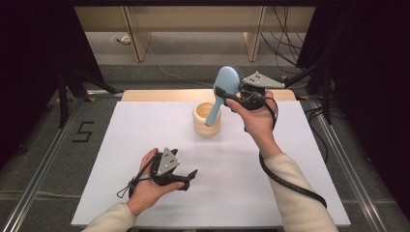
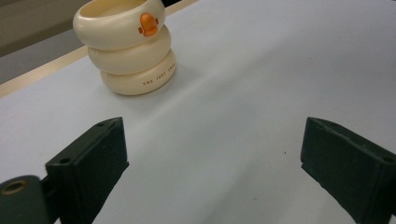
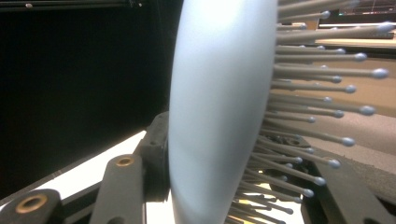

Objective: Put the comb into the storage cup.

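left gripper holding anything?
No. In the left gripper view the left gripper is open over the bare table, with the cup farther off.

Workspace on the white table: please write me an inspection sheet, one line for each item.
Surface: white table, flat, no spill seen.
Job's things: blue hairbrush tilted, handle end down in the cream ringed cup; the cup stands upright near the far edge, with an orange duck mark.
Clutter: nothing seen.
Grippers: right gripper shut on the hairbrush near its head; left gripper open, holding nothing, low over the near left of the table.
Cables: black cable trails along the right forearm; loose cables on the floor behind.
Surroundings: grey floor, wooden legs at the back, a mark "5" at left.
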Tool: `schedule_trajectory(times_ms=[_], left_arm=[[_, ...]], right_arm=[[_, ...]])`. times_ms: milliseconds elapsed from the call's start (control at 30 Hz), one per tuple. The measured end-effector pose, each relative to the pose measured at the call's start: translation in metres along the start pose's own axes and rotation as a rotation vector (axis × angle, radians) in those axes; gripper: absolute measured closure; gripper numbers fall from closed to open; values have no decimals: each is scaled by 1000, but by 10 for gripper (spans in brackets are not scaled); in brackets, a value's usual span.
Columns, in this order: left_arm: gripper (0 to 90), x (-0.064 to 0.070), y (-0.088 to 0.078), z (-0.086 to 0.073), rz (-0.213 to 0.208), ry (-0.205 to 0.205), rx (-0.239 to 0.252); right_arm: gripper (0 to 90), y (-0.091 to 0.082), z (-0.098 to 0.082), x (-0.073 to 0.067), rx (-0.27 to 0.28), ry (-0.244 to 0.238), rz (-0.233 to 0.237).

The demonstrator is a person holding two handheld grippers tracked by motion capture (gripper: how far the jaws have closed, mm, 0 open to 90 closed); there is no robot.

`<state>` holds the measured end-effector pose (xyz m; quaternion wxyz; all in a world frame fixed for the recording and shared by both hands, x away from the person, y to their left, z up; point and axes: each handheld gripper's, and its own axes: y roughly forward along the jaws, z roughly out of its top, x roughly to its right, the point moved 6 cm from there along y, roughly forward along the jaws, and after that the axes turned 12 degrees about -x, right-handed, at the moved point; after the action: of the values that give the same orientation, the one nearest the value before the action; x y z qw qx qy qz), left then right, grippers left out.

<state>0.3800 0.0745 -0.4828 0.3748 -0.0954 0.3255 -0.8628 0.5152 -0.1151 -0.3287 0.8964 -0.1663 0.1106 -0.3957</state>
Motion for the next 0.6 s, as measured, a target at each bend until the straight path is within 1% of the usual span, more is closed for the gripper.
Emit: schedule_trajectory(times_ms=[600], left_arm=[[69,0,0,0,-1,-1,-2]], right_arm=[[509,4,7,4,-5,1,-11]])
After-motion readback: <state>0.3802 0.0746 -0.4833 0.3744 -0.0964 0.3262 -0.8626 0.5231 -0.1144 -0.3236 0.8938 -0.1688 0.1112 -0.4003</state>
